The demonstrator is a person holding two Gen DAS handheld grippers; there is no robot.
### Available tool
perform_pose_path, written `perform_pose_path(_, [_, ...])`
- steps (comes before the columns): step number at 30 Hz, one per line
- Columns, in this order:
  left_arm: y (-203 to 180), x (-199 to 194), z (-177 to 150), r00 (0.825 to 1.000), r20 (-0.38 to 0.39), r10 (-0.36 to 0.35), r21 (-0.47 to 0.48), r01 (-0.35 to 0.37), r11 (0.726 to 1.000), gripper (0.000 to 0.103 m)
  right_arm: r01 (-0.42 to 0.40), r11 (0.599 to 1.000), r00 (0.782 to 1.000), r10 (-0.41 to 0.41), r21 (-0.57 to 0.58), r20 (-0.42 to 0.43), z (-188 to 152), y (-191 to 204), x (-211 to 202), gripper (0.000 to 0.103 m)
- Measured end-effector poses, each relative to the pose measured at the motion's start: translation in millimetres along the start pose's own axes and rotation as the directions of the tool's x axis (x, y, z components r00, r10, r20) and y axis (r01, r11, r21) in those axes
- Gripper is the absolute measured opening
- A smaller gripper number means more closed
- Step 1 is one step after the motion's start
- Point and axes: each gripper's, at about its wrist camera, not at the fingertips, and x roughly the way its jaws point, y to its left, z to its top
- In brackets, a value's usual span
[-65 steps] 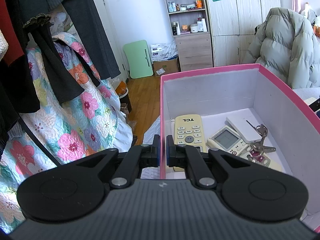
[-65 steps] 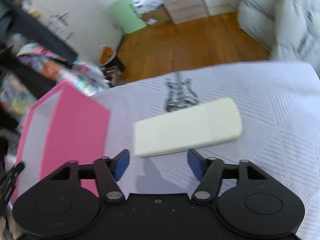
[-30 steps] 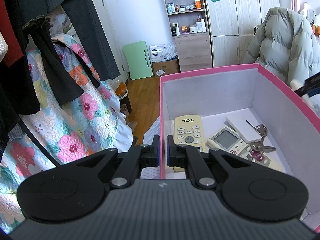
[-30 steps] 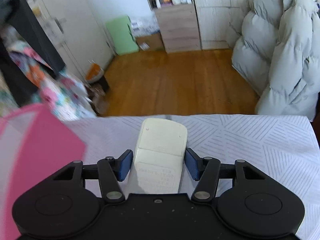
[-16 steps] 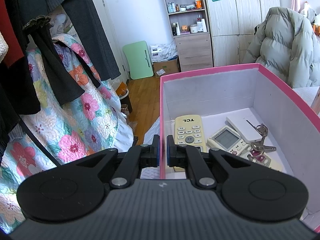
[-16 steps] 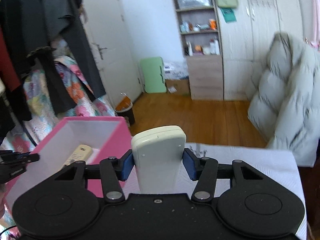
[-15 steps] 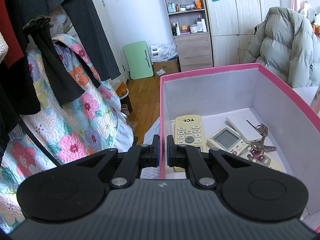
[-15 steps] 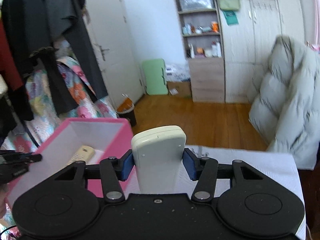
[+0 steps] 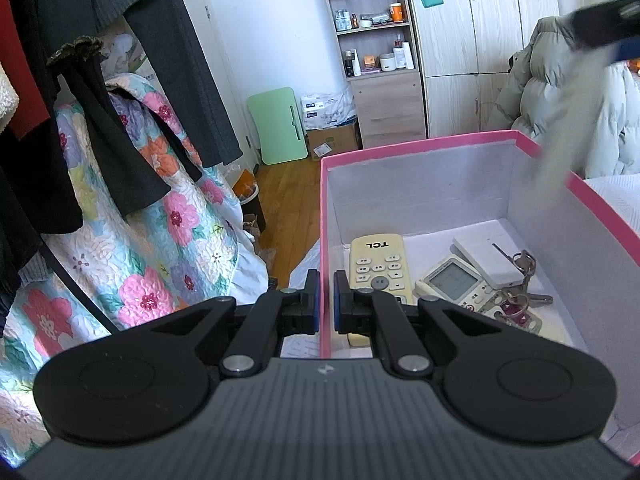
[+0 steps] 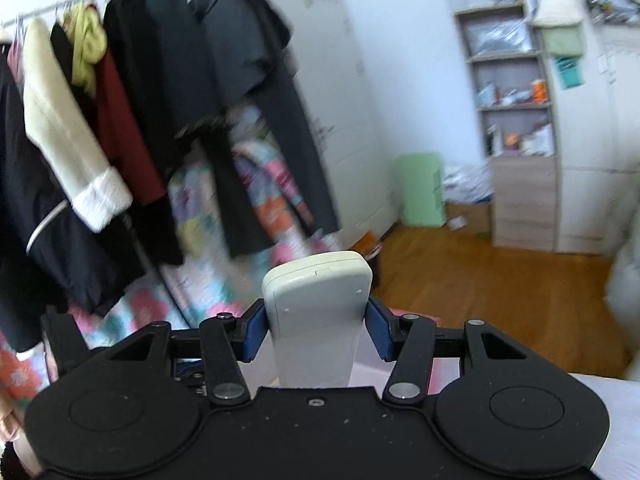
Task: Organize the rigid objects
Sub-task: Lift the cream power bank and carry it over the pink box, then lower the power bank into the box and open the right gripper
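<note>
change: right gripper (image 10: 316, 334) has lifted the cream remote (image 10: 318, 320) off the bed; view now faces hanging clothes (image 10: 120, 140) | right: pads clamped on remote's sides, remote lower centre, back upward, blurred over box at upper right of left view | left gripper (image 9: 326, 306): unmoved, pinched on pink box (image 9: 416, 148) wall

Bright daytime room, both views bent round at the edges.
The right view was smeared; hanging coats (image 10: 168, 120) looked blurry.
</note>
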Motion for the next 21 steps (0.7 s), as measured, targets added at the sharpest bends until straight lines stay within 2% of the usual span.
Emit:
perform_pose_path(5, [1.3,0.0,-0.4,1.000,0.000,-0.001,-0.001,0.001,1.000,0.006,-0.051,0.998,0.997,0.053,0.049,-0.062,-6.0,5.1,78.8,0.058])
perform_pose_path(8, [1.9,0.6,-0.8,1.000,-0.001,-0.002,-0.003,0.002,1.000,0.006,-0.083,0.994,0.992,0.090,0.072,-0.094,-12.5,3.9,109.3,0.058])
perform_pose_path(10, [1.8,0.6,-1.5,1.000,0.000,-0.005,-0.004,0.005,1.000,0.006,-0.095,0.994,0.984,0.102,0.054,-0.149,-17.2,4.2,122.7,0.058])
perform_pose_path(11, [1.3,0.7,-1.8,1.000,0.001,-0.006,-0.005,0.006,1.000,0.006,-0.082,0.996,0.977,0.087,0.036,-0.196,-20.2,5.7,127.1,0.058])
perform_pose_path(13, [0.9,0.7,-2.1,1.000,0.006,-0.005,-0.005,0.005,1.000,0.006,-0.073,0.997,0.972,0.066,-0.021,-0.227,-23.0,12.7,122.1,0.058])
perform_pose_path(16, [1.7,1.7,-2.3,1.000,0.007,-0.011,-0.011,0.011,1.000,0.006,-0.038,0.993,0.949,0.001,-0.109,-0.317,-25.1,27.2,111.3,0.057])
perform_pose_path(21, [0.2,0.2,-3.4,1.000,0.009,-0.006,-0.005,0.006,1.000,0.006,-0.007,0.997,0.930,-0.021,-0.075,-0.366,-33.9,15.9,98.6,0.055])
